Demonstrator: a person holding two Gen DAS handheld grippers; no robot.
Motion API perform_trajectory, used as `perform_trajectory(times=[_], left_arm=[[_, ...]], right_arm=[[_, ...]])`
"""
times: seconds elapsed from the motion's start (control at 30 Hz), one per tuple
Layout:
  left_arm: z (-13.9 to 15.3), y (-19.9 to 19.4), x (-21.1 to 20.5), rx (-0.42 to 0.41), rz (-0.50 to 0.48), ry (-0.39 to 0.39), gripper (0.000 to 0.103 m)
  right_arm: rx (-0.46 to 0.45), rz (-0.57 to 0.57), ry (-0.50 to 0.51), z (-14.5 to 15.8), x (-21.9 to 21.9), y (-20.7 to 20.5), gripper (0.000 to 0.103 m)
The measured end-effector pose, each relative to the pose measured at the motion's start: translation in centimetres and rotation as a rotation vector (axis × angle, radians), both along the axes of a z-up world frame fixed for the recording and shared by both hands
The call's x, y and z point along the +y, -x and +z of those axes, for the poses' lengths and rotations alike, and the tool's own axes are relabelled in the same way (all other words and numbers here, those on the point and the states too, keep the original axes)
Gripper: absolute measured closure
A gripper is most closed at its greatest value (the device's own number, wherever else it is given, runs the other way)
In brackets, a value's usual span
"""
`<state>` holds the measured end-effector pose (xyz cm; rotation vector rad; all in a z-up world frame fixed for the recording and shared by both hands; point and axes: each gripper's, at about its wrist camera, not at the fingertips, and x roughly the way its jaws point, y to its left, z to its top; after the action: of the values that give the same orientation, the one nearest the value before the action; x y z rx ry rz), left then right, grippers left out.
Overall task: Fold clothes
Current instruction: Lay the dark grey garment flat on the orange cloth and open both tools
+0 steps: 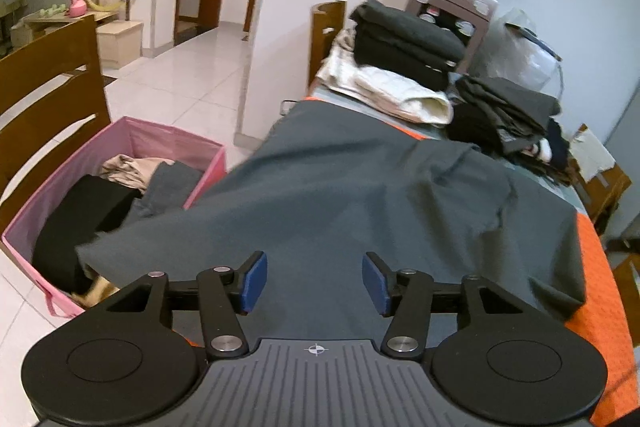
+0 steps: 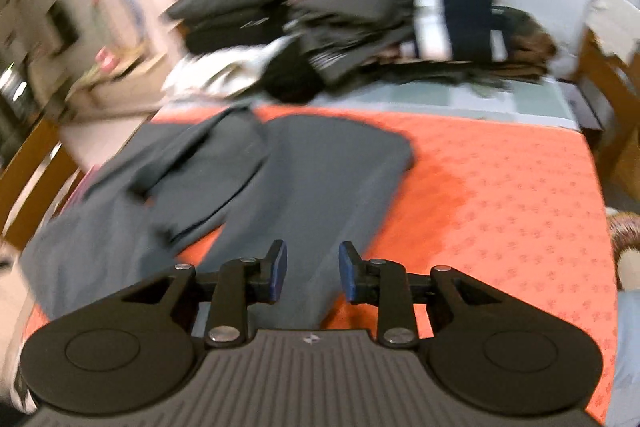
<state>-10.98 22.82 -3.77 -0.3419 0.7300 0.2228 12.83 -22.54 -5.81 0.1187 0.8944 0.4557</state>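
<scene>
- At far left in the left wrist view, a pink fabric bin [image 1: 132, 143] sits on the floor just beside the surface, holding crumpled garments; judging by that, it is the supply of unfolded clothes, kept within reach.
- The grey garment [image 1: 360, 195] is spread over the orange cloth [image 1: 600, 291] on the surface, its left edge drooping over the side toward the bin. It seems laid flat so it can be folded.
- The left gripper [image 1: 315, 283] hovers above the garment's near part, fingers released with nothing between them.
- The right gripper [image 2: 313, 271] hovers over the garment's [image 2: 312, 187] narrow near end, fingers apart and empty; whether they touch the fabric below I cannot tell.
- In the blurred right wrist view, the garment's left part lies doubled over in loose folds, so the fold looks unfinished.
- Toward the back right, stacks of folded clothes [image 1: 408, 43] crowd the far end, likely parked there to keep the working area free.
</scene>
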Motion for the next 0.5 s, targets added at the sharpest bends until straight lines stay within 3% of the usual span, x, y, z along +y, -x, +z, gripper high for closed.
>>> perform_trajectory(times=[0.3,0.43,0.47,0.5], left_arm=[[0.5,0.9,-6.7,0.016,0.01,0.007,0.044],[0.8,1.2,-9.1,0.009,0.041,0.013,0.044],[0.8,1.3,-9.5,0.007,0.046,0.014,0.044],[0.9,1.3,-9.9,0.005,0.051,0.014,0.044]], right_arm=[[0.013,-0.108,-0.051,-3.5,-2.3,-7.4,0.067],[0.034,-0.086,-0.026,-5.1,-1.8,-10.6,0.063],[0.039,-0.076,-0.015,-5.5,-1.6,-11.4,0.064],[0.056,-0.07,-0.026,-5.8,-1.6,-11.9,0.078]])
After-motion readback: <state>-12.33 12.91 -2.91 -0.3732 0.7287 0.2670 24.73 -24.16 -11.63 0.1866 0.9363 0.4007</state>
